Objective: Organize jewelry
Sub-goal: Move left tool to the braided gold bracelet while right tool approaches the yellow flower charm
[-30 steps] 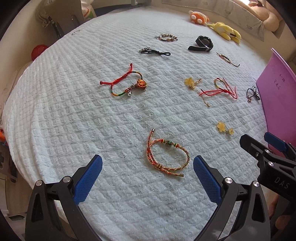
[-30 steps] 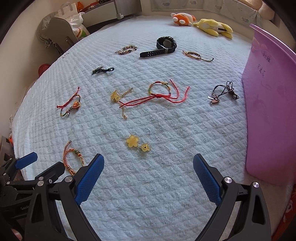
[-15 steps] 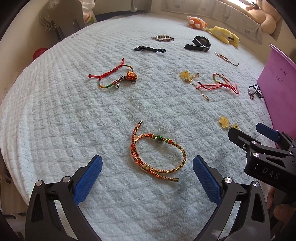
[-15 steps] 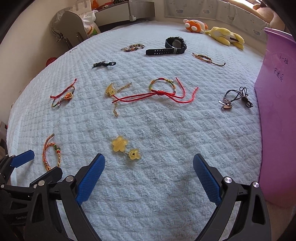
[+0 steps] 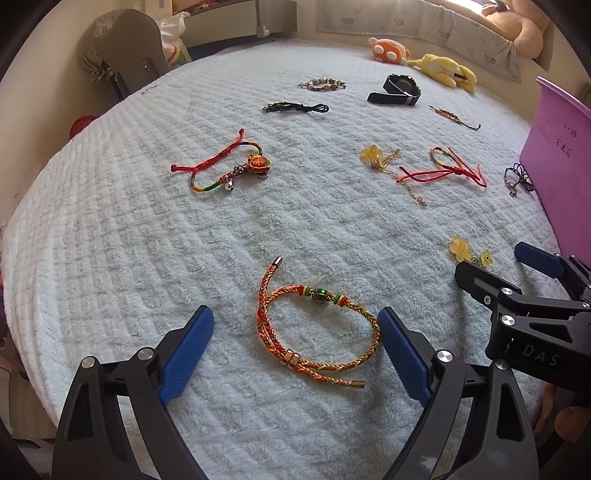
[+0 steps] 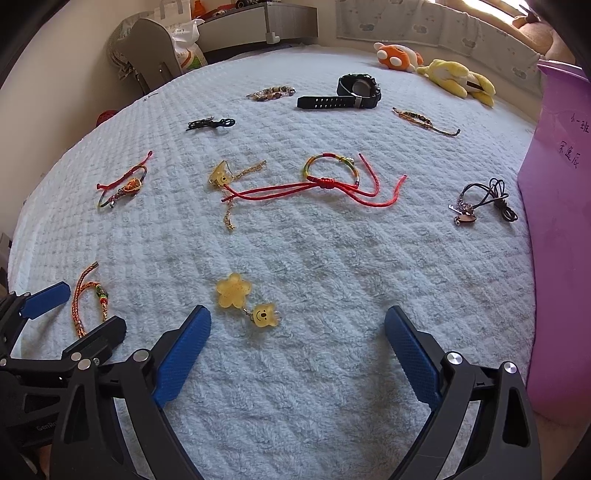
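You have a bed (image 5: 110, 236) spread with a pale quilted blanket under everything. At its far edge lie two plush toys: an orange one with white spots (image 6: 397, 56) and, just beside it, a yellow one (image 6: 458, 79) lying flat. A tan plush toy (image 5: 517, 31) sits higher, on the ledge by the window. On your right stands a purple box (image 6: 557, 258) with handwriting on its wall. Past the bed's far left corner you can see a grey chair back (image 6: 147, 55), a white printed bag (image 6: 186, 40) next to it, and a red round thing (image 5: 82, 123) low by the wall, too small to tell
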Action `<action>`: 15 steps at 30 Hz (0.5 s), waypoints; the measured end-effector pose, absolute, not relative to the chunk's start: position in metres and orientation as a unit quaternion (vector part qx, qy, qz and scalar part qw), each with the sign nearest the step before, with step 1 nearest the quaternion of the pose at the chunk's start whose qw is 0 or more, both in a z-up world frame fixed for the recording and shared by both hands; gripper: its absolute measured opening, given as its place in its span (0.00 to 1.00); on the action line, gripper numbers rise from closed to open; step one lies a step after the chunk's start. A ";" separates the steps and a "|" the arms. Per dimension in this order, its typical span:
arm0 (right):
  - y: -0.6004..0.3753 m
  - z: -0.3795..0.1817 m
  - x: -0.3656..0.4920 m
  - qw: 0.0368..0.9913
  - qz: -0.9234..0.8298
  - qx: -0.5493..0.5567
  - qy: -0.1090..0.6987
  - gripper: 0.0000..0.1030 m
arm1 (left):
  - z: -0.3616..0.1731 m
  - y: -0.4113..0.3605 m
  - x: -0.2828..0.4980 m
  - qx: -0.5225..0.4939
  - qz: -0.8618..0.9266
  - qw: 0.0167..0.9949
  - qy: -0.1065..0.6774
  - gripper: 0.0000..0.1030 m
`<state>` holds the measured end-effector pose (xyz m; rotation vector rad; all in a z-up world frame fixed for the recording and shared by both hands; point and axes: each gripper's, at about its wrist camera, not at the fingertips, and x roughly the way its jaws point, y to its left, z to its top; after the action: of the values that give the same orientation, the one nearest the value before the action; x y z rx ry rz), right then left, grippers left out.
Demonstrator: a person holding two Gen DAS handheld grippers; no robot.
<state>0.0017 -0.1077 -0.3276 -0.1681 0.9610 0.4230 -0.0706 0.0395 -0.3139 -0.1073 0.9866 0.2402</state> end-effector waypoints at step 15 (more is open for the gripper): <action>-0.092 -0.325 -0.011 0.865 0.227 -0.140 0.425 0.47 | -0.315 0.030 -0.077 -0.032 0.106 0.882 0.458 0.65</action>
<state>-0.0113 -0.0922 -0.3252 -0.2935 0.8900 0.4750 -0.0768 0.0297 -0.3149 -0.0665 0.9536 0.2204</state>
